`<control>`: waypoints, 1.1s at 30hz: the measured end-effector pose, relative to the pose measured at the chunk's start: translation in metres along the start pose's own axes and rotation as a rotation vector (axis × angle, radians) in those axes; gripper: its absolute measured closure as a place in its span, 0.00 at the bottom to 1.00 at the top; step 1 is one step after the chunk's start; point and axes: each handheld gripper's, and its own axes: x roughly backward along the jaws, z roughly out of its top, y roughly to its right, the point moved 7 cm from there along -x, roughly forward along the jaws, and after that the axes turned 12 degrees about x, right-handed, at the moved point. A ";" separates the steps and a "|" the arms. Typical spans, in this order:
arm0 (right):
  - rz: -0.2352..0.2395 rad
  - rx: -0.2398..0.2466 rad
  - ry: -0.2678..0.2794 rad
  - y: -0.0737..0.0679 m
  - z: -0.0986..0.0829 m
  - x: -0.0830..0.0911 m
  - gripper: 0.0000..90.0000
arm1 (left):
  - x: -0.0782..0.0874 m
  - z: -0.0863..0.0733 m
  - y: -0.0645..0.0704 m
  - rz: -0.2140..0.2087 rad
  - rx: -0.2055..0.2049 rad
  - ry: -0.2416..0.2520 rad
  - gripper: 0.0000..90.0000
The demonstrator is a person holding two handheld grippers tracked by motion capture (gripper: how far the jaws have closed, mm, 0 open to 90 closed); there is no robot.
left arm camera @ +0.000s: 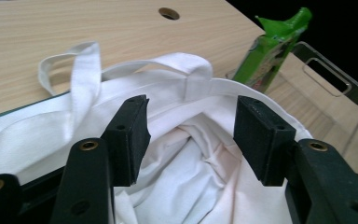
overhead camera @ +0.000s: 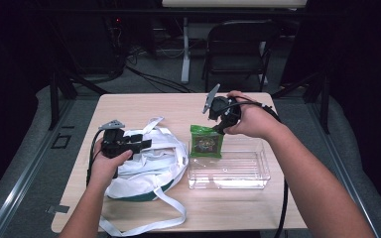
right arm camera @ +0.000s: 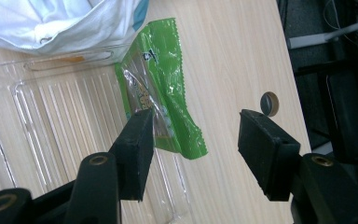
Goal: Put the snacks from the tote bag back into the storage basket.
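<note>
A white cloth tote bag [overhead camera: 151, 163] lies on the left half of the wooden table [overhead camera: 144, 106]. My left gripper [overhead camera: 141, 141] hovers open over it; in the left gripper view the gripper [left arm camera: 191, 126] looks into the bag's open mouth [left arm camera: 191, 163] with nothing between the jaws. A green snack packet [overhead camera: 206, 141] stands on edge at the left end of a clear plastic tray [overhead camera: 248, 181]. My right gripper [overhead camera: 217, 130] is just above the packet's top right corner. In the right gripper view this gripper [right arm camera: 198, 140] is open, and the packet [right arm camera: 163, 98] lies beside its left jaw, not gripped.
The bag's long straps [overhead camera: 149, 225] trail toward the table's front edge. A round cable hole [right arm camera: 269, 103] sits in the tabletop near the right gripper. Behind the table stand a dark folding chair [overhead camera: 238, 49] and a white post [overhead camera: 185, 49].
</note>
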 end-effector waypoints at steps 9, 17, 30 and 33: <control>-0.040 -0.072 0.012 -0.005 -0.017 0.009 0.49 | 0.002 0.000 -0.007 0.052 -0.014 0.002 0.50; -0.079 -0.208 0.057 -0.008 -0.036 0.022 0.51 | 0.005 0.000 -0.008 0.066 -0.025 0.010 0.50; -0.124 -0.416 0.121 -0.032 -0.068 0.028 0.52 | 0.008 0.000 -0.011 0.068 -0.016 0.003 0.51; -0.127 -0.428 0.120 -0.037 -0.072 0.027 0.53 | 0.009 0.000 -0.012 0.075 -0.014 0.002 0.51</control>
